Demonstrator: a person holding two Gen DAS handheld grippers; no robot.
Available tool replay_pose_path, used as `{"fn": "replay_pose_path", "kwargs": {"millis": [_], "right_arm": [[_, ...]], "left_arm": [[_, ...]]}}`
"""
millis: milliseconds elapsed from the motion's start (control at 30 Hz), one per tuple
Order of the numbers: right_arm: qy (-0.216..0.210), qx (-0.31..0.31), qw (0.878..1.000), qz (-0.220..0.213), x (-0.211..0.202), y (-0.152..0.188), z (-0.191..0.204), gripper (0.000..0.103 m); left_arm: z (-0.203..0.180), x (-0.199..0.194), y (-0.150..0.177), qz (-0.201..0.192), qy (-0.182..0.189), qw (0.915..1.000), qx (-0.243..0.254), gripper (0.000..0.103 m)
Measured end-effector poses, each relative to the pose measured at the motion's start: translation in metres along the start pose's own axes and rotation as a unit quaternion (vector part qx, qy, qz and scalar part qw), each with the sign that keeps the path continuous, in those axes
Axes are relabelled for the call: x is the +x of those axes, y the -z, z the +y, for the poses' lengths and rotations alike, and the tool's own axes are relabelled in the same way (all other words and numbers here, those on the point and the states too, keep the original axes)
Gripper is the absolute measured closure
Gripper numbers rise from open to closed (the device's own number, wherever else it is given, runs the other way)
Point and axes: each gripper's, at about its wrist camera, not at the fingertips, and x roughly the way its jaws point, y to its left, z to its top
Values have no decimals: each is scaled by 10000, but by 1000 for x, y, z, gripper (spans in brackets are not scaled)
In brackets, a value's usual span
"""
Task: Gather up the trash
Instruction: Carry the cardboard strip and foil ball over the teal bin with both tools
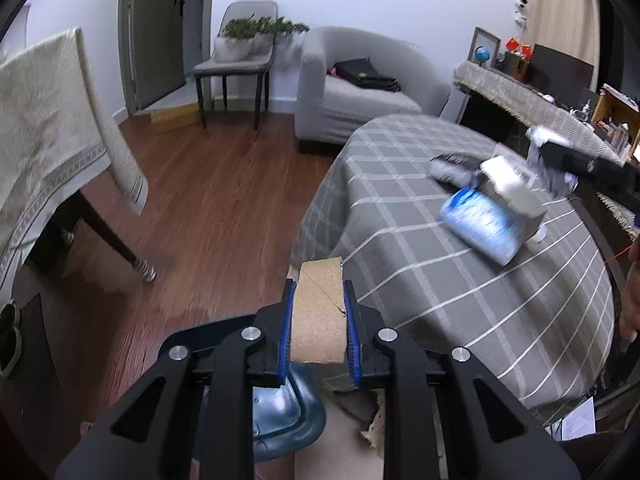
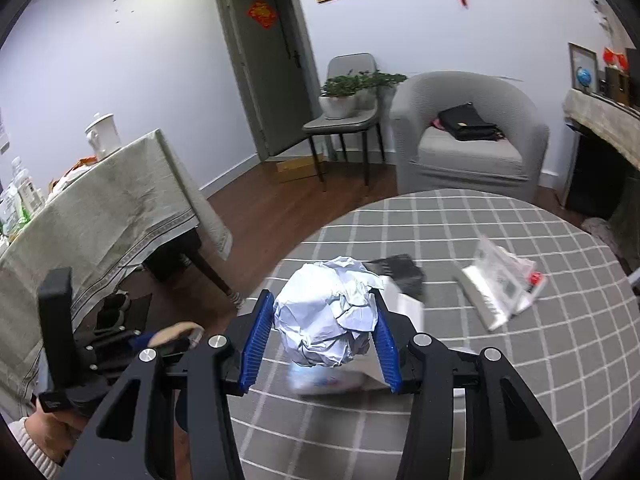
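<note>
Left tool (image 1: 318, 322) pinches cardboard tube (image 1: 319, 312), directly above blue bin (image 1: 280, 412). Right tool (image 2: 320, 336) pinches paper ball (image 2: 328, 316) over tabletop (image 2: 560, 360).

We see rough, matt brown cardboard in the tube (image 1: 318, 312) between the left claw (image 1: 318, 332) pads of ribbed blue plastic. The right claw (image 2: 320, 340) has matt black plastic arms with shiny metal bolts. The paper ball (image 2: 326, 316) is crumpled white paper. The desk (image 2: 520, 380) wears a matt grey checked cloth. The floor (image 1: 208, 200) is glossy brown wood. The bag (image 2: 500, 284) looks like clear, shiny plastic.
</note>
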Motion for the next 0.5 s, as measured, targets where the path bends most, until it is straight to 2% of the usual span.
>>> {"fn": "replay_pose_path", "kwargs": {"millis": [500], "right_arm": [[-478, -450, 9966, 507, 58, 10, 73, 55]], "left_arm": [[75, 25, 41, 731, -310, 9957, -468, 79]]}}
